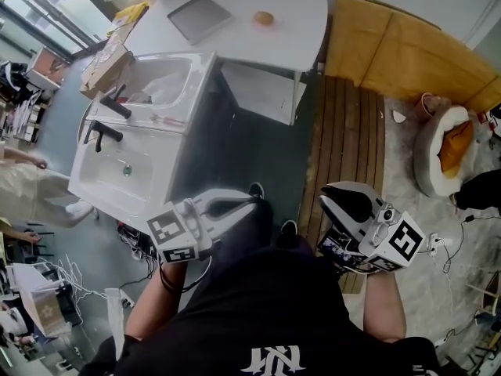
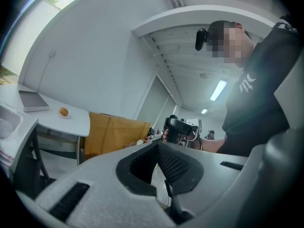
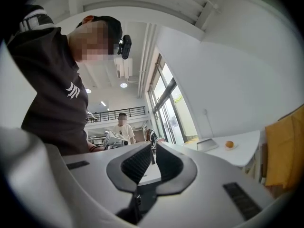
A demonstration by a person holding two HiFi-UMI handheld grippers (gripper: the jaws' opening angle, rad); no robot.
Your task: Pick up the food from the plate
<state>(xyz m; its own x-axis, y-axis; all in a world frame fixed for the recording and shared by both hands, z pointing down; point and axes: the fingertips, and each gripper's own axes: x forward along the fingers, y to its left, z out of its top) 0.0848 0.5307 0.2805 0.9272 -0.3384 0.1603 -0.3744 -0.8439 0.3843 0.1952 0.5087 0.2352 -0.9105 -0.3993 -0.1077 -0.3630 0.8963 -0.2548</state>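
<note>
The food (image 1: pixel 264 18) is a small orange roundish piece on a little plate (image 1: pixel 257 23), far off on the white table (image 1: pixel 297 14). It also shows in the left gripper view as food (image 2: pixel 63 111) and in the right gripper view as food (image 3: pixel 229 144). Both grippers are held close to the person's body, well short of the table. My left gripper (image 1: pixel 252 200) has its jaws together on nothing, as the left gripper (image 2: pixel 158 144) shows in its own view. My right gripper (image 1: pixel 325 201) is also empty; the right gripper (image 3: pixel 153 147) tips almost touch.
A grey tablet (image 1: pixel 200 18) lies on the table left of the plate. A white sink cabinet (image 1: pixel 141 143) with a black tap (image 1: pixel 103 131) stands at left, with a cardboard box (image 1: pixel 106 65) behind it. Wooden slats (image 1: pixel 344 131), tan boards (image 1: pixel 399 53) and a pet bed (image 1: pixel 446 151) are at right.
</note>
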